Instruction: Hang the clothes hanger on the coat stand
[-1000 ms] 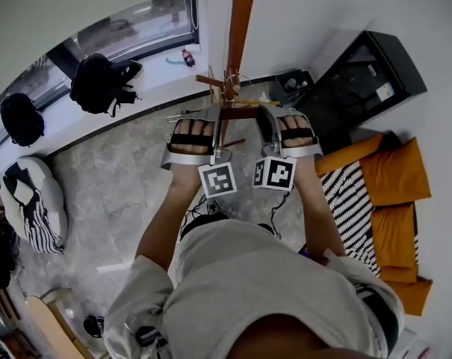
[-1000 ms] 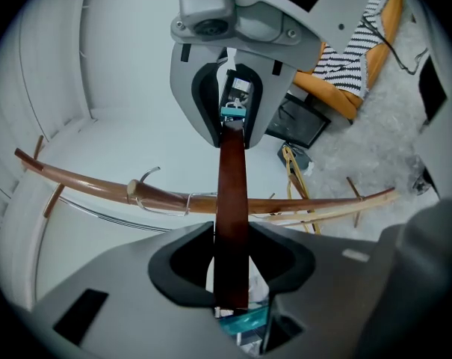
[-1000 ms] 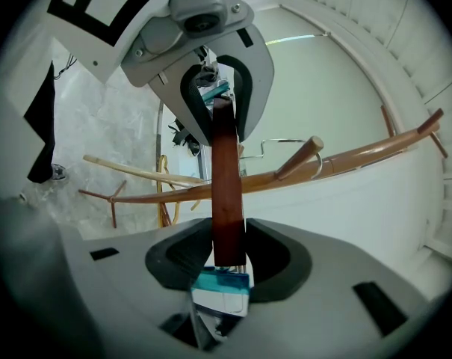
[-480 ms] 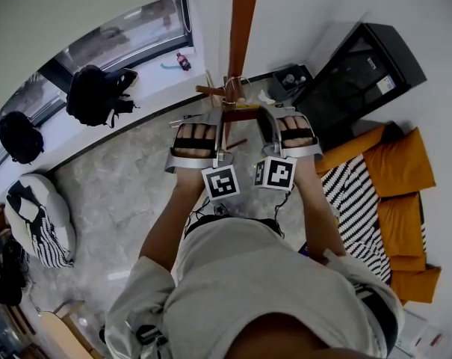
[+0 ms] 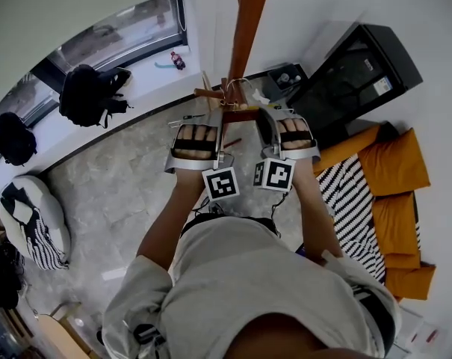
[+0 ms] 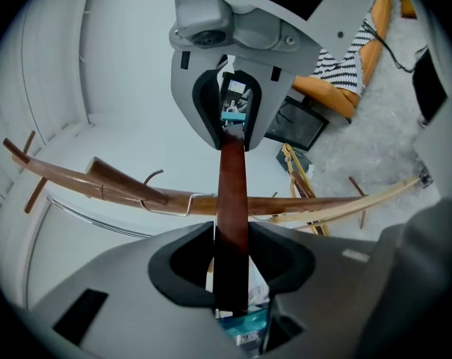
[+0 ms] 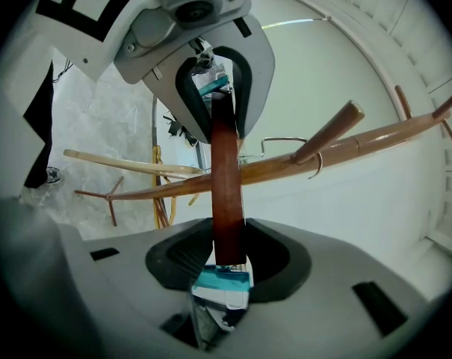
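Since a second ago: both grippers and the clothes hanger (image 5: 239, 114) have edged slightly closer to the pegs (image 5: 227, 92) of the coat stand (image 5: 248, 21); the grips look unchanged.
Hanger, look: a flat bar of dark, reddish-brown wood, smooth and slightly glossy, with straight edges.
Hanger, place: held level in the air between the two grippers, just below the pegs and right in front of the pole.
Left gripper (image 6: 231, 264): jaws clamped on one end of the bar, which runs from them straight to the other gripper.
Right gripper (image 7: 227, 264): jaws pressed on the opposite end of the bar; a blue-green pad shows below the wood.
Coat stand, look: a long pole of warm brown wood with short, slanted pegs.
Metal wire (image 6: 169, 200): a thin silver wire lies against the pole beside a peg; I cannot tell whether it is the hanger's hook.
Count, hangers: one.
Count, grippers: two, each with one marker cube (image 5: 221, 183).
Count, coat stands: one.
Count, backpacks (image 5: 87, 92): two, both dark, on the window sill (image 5: 147, 77).
Count, bottles (image 5: 178, 60): one, on the sill.
Count, orange cushions (image 5: 394, 167): three, at the right.
Count, black cabinets (image 5: 360, 73): one, behind the stand.
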A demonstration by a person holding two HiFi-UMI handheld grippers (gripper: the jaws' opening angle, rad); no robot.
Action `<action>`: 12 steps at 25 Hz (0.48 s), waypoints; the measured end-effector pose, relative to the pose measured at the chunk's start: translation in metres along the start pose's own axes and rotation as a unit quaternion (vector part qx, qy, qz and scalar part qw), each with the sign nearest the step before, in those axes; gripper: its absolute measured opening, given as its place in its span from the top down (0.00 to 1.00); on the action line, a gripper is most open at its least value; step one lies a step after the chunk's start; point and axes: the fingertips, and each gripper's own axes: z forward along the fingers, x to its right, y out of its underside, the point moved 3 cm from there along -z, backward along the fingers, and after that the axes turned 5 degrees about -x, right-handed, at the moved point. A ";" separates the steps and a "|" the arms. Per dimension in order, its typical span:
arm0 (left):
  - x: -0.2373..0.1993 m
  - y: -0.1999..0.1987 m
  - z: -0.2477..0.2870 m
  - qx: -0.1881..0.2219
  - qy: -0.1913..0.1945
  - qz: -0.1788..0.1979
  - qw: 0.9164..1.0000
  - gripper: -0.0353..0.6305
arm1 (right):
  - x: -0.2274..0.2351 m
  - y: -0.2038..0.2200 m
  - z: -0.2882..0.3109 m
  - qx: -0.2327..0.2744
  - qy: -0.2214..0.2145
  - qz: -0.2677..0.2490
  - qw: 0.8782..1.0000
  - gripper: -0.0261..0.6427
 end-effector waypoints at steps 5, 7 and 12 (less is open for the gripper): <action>0.004 0.001 0.003 -0.003 -0.004 0.006 1.000 0.73 | -0.004 0.000 0.004 0.000 0.001 0.004 1.000 0.77; 0.004 0.000 0.003 -0.002 -0.006 0.007 1.000 0.73 | -0.006 0.000 0.004 -0.001 0.001 0.007 1.000 0.77; 0.005 0.001 0.005 -0.002 -0.016 0.007 1.000 0.73 | -0.006 0.000 0.006 -0.002 0.005 0.010 1.000 0.77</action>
